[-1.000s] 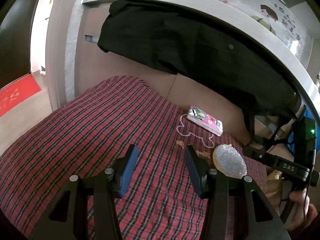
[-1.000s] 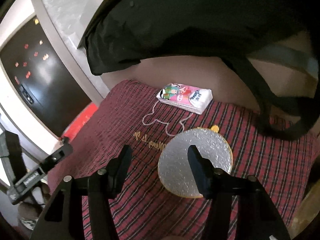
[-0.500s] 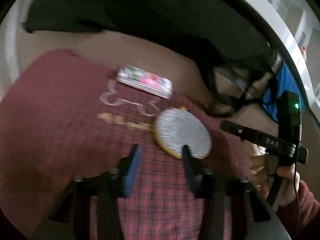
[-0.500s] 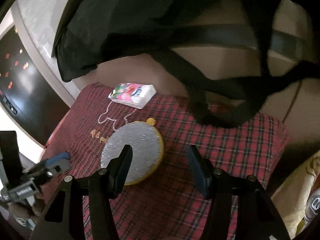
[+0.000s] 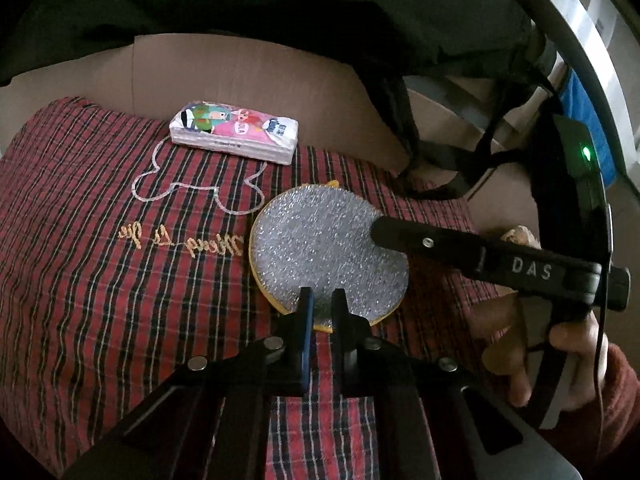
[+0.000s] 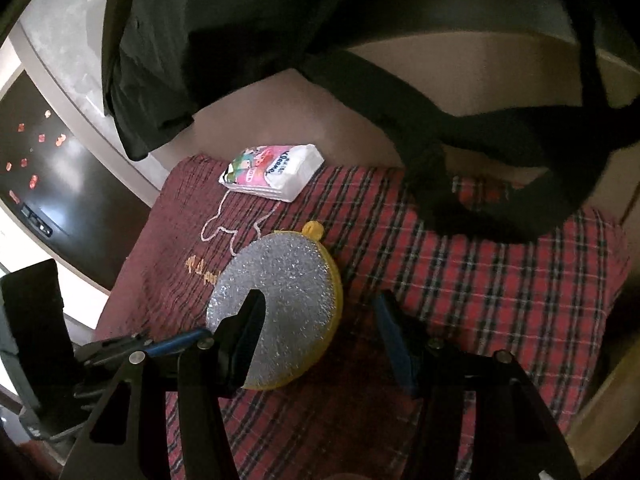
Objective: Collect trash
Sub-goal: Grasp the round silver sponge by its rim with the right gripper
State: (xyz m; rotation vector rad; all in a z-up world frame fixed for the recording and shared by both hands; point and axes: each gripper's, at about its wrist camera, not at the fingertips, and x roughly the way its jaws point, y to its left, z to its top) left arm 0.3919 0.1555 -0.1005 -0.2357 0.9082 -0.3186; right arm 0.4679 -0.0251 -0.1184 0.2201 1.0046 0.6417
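Note:
A round silver glitter pad with a yellow rim [image 5: 326, 254] lies on a red plaid cushion [image 5: 100, 280]; it also shows in the right wrist view [image 6: 288, 300]. My left gripper [image 5: 322, 300] has its jaws nearly closed at the pad's near edge; whether it pinches the pad is unclear. My right gripper [image 6: 316, 316] is open, its left finger over the pad, and it reaches over the pad from the right in the left wrist view [image 5: 420, 240]. A colourful tissue pack [image 5: 236, 132] lies at the cushion's far edge.
A black garment [image 6: 240, 40] and black straps [image 6: 500, 160] hang over the brown seat back [image 5: 248, 76] behind the cushion. A dark door [image 6: 36, 160] stands at the left. The left gripper shows at the lower left in the right wrist view [image 6: 132, 352].
My left gripper swung right toward the glitter pad and its jaws narrowed from wide open to nearly closed. My right gripper moved in so its finger overlaps the pad.

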